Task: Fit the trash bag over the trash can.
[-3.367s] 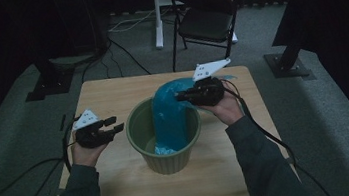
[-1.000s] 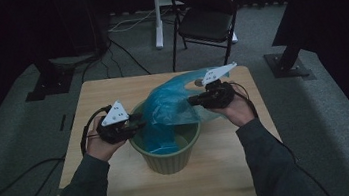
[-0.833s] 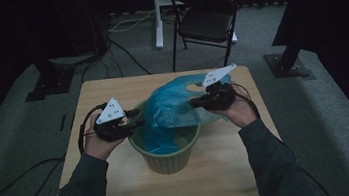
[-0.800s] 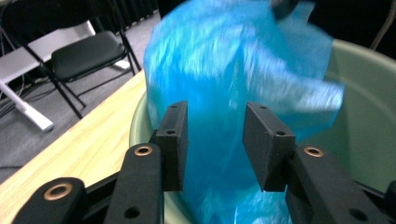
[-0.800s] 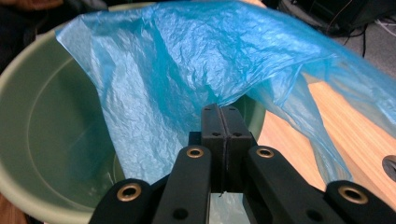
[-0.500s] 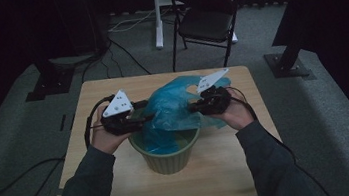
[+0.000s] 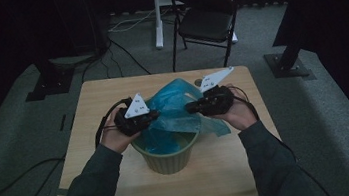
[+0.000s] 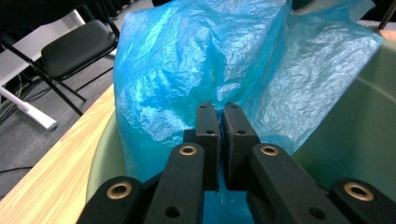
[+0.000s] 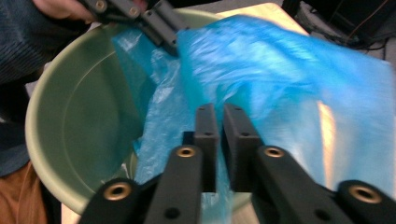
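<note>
Both grippers, left (image 7: 150,117) and right (image 7: 190,108), are probably pinching the blue bag (image 7: 173,105) stretching between them over the green bin (image 7: 169,159).

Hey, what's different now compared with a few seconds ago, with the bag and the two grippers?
The left gripper moved in from the table's left side to the blue plastic bag and closed on its edge. The bag, earlier held up tall by the right gripper alone, is now pulled wide between both, with part draped over the right side of the green bin. The bin, the table and the right gripper's hold stayed.
</note>
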`<action>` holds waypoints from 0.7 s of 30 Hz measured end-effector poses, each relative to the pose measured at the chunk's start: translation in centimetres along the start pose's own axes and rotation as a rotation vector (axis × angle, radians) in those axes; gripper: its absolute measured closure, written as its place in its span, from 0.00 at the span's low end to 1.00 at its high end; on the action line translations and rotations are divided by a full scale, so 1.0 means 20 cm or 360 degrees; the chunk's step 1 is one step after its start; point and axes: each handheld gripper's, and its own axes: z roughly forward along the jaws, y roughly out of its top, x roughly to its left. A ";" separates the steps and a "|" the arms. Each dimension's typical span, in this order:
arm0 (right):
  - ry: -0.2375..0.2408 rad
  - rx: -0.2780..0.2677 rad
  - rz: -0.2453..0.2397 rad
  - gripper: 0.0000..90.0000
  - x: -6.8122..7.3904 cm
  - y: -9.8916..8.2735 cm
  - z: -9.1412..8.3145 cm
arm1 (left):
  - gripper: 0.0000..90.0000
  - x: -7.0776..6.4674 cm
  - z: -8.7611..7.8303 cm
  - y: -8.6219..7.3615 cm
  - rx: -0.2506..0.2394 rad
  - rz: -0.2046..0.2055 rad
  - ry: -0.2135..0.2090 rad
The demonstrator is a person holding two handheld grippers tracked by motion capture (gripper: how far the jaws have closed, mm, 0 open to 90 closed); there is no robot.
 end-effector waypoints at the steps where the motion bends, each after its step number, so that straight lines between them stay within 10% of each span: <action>1: -0.0007 -0.0015 0.0008 0.89 -0.01 0.00 -0.01 | 0.96 0.00 0.00 -0.01 -0.0004 -0.0007 -0.0001; 14: -0.0027 -0.0020 0.0170 0.74 -0.08 0.02 0.10 | 0.95 0.00 -0.03 -0.05 -0.0037 -0.0046 -0.0006; 21: -0.0030 -0.0003 0.0195 1.00 -0.09 0.04 0.12 | 0.96 0.01 -0.04 -0.10 -0.0040 -0.0078 -0.0008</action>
